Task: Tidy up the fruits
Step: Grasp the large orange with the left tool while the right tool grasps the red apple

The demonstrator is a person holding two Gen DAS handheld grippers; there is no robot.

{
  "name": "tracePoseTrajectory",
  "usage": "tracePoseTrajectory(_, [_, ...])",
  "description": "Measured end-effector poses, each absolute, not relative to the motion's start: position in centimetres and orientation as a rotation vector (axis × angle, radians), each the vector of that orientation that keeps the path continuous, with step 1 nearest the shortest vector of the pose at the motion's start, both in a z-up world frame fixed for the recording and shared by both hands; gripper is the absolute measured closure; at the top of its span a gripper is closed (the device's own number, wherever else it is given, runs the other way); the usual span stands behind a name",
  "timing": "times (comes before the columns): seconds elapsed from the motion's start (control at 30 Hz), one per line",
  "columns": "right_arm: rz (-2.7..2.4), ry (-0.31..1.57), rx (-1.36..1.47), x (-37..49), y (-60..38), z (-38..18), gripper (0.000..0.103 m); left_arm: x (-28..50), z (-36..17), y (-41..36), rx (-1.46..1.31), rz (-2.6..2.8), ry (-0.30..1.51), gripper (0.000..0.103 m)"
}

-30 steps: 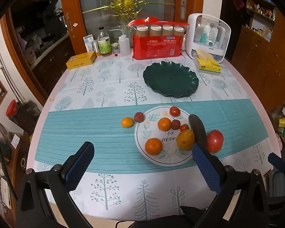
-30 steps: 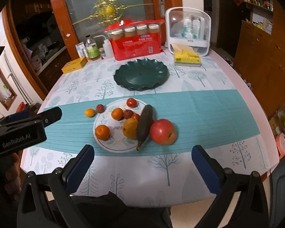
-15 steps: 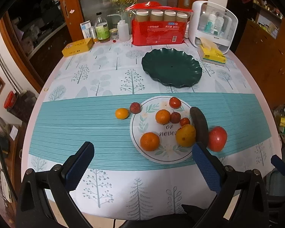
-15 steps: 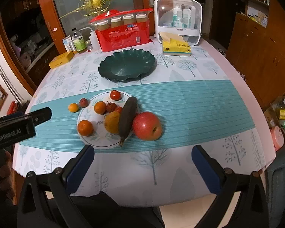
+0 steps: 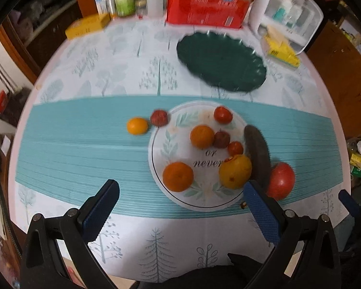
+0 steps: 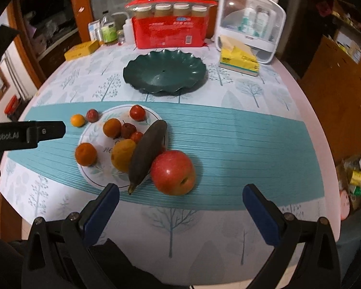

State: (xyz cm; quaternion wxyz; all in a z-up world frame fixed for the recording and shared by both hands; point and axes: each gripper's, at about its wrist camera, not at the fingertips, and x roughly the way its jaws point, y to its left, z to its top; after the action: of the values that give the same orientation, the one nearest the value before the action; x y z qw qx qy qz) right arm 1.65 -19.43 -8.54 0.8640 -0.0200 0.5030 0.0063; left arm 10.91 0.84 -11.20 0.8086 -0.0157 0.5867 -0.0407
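A white plate printed with leaves holds several fruits: oranges, a yellow fruit, small red fruits and a dark banana lying over its right rim. A red apple rests on the cloth right of the plate. A small orange and a dark red fruit lie left of it. An empty dark green scalloped plate stands behind. My left gripper is open, low before the white plate. My right gripper is open, just short of the apple.
At the table's back stand a red box with jars, a white organiser, a yellow tissue pack, bottles and a yellow box. The left tool's body reaches in from the left. Wooden cabinets flank the round table.
Both grippers have moved forward and down toward the fruit, which looms larger now. The jaws have stayed open and no fruit has shifted.
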Motion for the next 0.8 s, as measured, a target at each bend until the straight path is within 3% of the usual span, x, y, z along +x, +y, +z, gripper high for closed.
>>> tracePoseTrajectory(0.53, [0.237, 1.079, -0.273, 5.1, -18.1, -15.3, 0.003, 14.8, -21.1, 1.5, -0.145, 0.012, 1.552, 0.01])
tracePoseTrajectory(0.8, [0.261, 1.136, -0.296, 5.8, -17.8, -17.7, 0.02, 14.9, -22.8, 1.3, -0.176, 0.007, 1.578, 0.029])
